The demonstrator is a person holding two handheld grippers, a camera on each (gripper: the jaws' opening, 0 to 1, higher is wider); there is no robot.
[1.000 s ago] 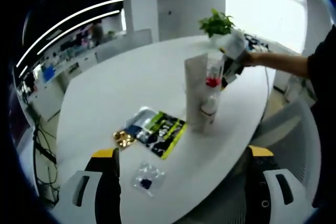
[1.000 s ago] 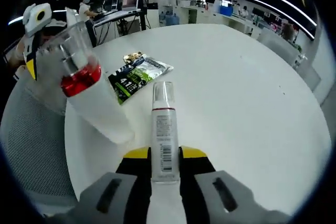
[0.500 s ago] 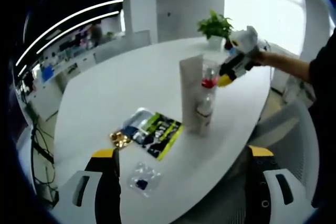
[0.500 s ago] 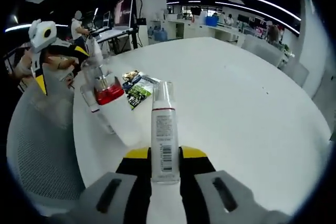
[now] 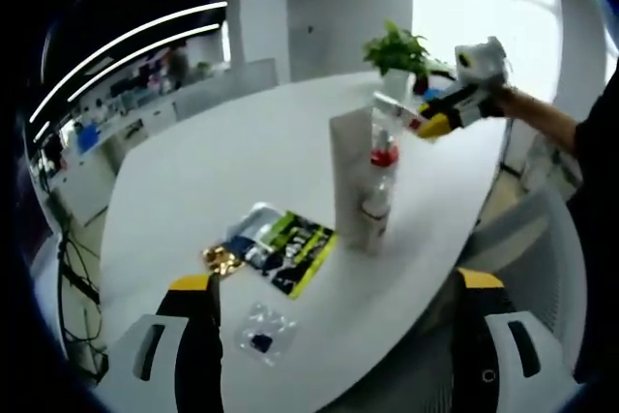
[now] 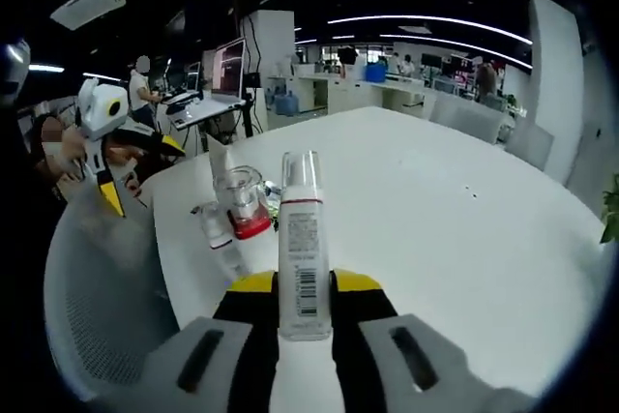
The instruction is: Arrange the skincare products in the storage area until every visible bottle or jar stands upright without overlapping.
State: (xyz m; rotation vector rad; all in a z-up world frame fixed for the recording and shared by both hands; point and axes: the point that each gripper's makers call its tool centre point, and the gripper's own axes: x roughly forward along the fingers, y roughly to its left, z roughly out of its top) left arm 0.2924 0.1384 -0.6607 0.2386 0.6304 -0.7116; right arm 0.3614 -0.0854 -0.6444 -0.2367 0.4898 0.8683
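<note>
On the round white table (image 5: 242, 152) a tall white tube (image 5: 350, 176) stands upright. Close beside it are a clear bottle with a red band (image 5: 384, 154) and a small white bottle (image 5: 375, 208). My left gripper (image 5: 336, 280) hangs open and bare at the table's near edge. My right gripper (image 6: 303, 287) is shut on a white pump bottle (image 6: 302, 239) with a clear cap, held in the air well back from the group. That group shows in the right gripper view as the tube (image 6: 221, 166), red-banded bottle (image 6: 242, 205) and small bottle (image 6: 215, 229). The right gripper (image 5: 455, 103) with the pump bottle (image 5: 397, 111) also appears above the group in the left gripper view.
A green and black sachet (image 5: 298, 249), a gold packet (image 5: 224, 256) and a small clear packet (image 5: 259, 331) lie flat near the table's front. A potted plant (image 5: 398, 45) stands at the far side. A mesh chair (image 6: 106, 297) sits by the table edge. The left gripper (image 6: 143, 172) shows beyond the group.
My right gripper has pulled up and away from the standing group, still shut on the pump bottle. The left gripper has stayed open in place.
</note>
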